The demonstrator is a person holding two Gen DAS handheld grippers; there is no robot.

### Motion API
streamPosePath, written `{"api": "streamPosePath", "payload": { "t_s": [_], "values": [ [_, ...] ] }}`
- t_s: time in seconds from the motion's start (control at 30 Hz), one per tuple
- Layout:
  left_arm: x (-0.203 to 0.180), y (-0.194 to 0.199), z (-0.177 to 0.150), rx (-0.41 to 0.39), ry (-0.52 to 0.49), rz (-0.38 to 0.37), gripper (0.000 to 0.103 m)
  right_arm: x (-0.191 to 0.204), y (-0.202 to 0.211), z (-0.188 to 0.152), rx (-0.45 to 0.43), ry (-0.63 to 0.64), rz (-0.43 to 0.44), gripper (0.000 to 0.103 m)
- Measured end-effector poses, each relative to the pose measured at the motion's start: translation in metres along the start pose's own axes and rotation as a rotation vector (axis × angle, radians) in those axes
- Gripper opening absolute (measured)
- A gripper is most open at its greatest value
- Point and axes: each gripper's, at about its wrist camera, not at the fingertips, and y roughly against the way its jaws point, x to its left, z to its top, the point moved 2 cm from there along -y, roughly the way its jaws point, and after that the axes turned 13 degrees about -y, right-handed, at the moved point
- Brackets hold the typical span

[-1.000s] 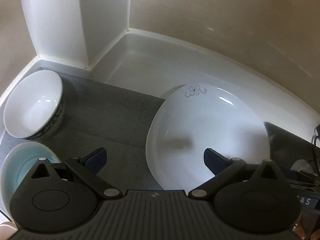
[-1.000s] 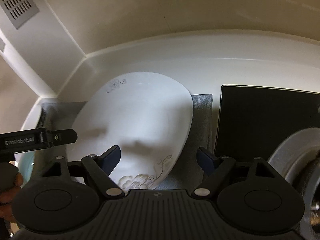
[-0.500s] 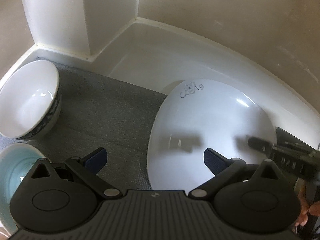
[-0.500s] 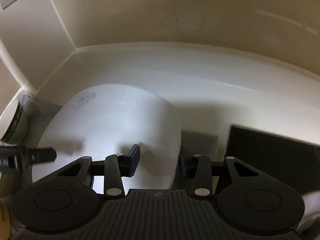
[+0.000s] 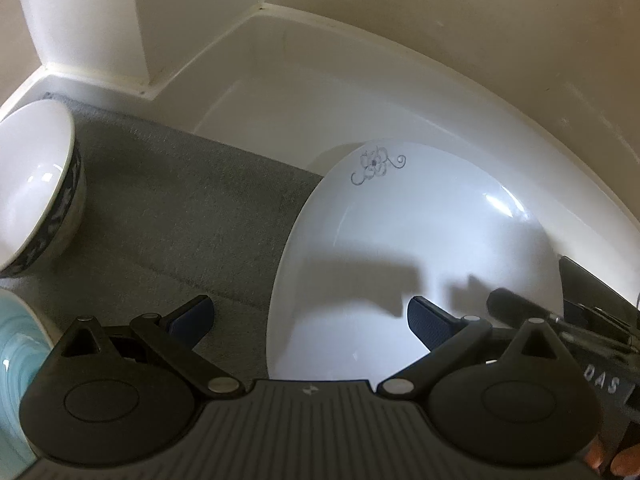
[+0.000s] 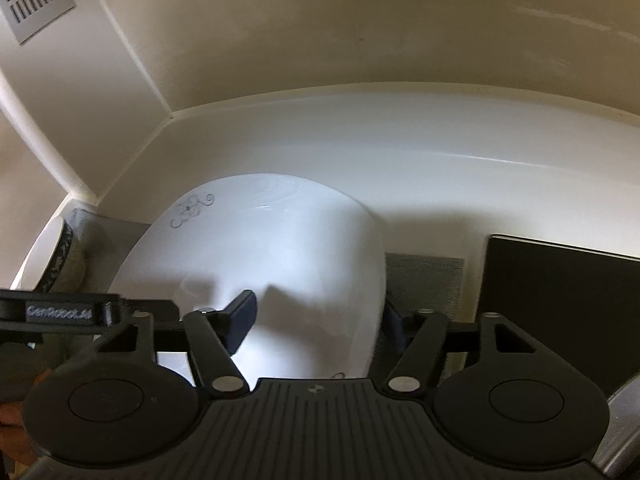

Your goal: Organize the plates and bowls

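The plate [image 6: 260,264] is lying half on the grey mat [image 5: 192,204], half on the white worktop [image 6: 460,184]. I am straddling its right edge with the right claw [image 6: 320,320], jaws opening, nothing gripped. The left claw [image 5: 308,316] is hanging released across its left edge. "GenRobot.AI" is reading on the left claw's arm.

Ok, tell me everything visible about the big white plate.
The plate is large, glossy white, ceramic-looking, with a small grey flower motif near its far rim. It lies partly on the grey mat, its far edge over the white counter. The right gripper straddles its near right edge, jaws opening, pads not pressing.
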Motion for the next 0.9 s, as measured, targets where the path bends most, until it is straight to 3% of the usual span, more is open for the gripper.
{"api": "streamPosePath", "payload": {
  "t_s": [0.17, 0.23, 0.27, 0.3, 0.33, 0.47, 0.67, 0.9],
  "values": [
    [-0.005, -0.003, 0.004, -0.002, -0.012, 0.009, 0.103, 0.009, -0.004, -0.004, -0.012, 0.062, -0.016, 0.076],
    [-0.006, -0.003, 0.006, -0.005, -0.014, 0.014, 0.097, 0.010, -0.004, -0.003, -0.023, 0.059, -0.039, 0.060],
    [-0.008, -0.002, 0.006, -0.016, -0.024, 0.026, 0.087, 0.009, -0.004, -0.002, -0.031, 0.057, -0.056, 0.053],
    [-0.009, 0.001, 0.006, -0.022, -0.038, 0.048, 0.081, 0.006, -0.002, 0.000, -0.038, 0.051, -0.070, 0.038],
    [-0.009, 0.003, 0.007, -0.035, -0.048, 0.048, 0.067, 0.003, -0.002, 0.002, -0.044, 0.035, -0.074, 0.035],
    [-0.001, 0.007, 0.008, -0.038, 0.010, 0.040, 0.050, -0.002, -0.002, 0.006, -0.029, -0.018, -0.049, 0.033],
    [0.004, 0.012, 0.004, -0.027, -0.027, -0.037, 0.042, -0.008, -0.002, 0.011, -0.028, -0.107, -0.044, 0.029],
    [0.019, 0.010, 0.006, -0.024, 0.008, -0.074, 0.039, -0.001, 0.006, 0.015, -0.043, -0.087, -0.048, 0.028]
  ]
}}
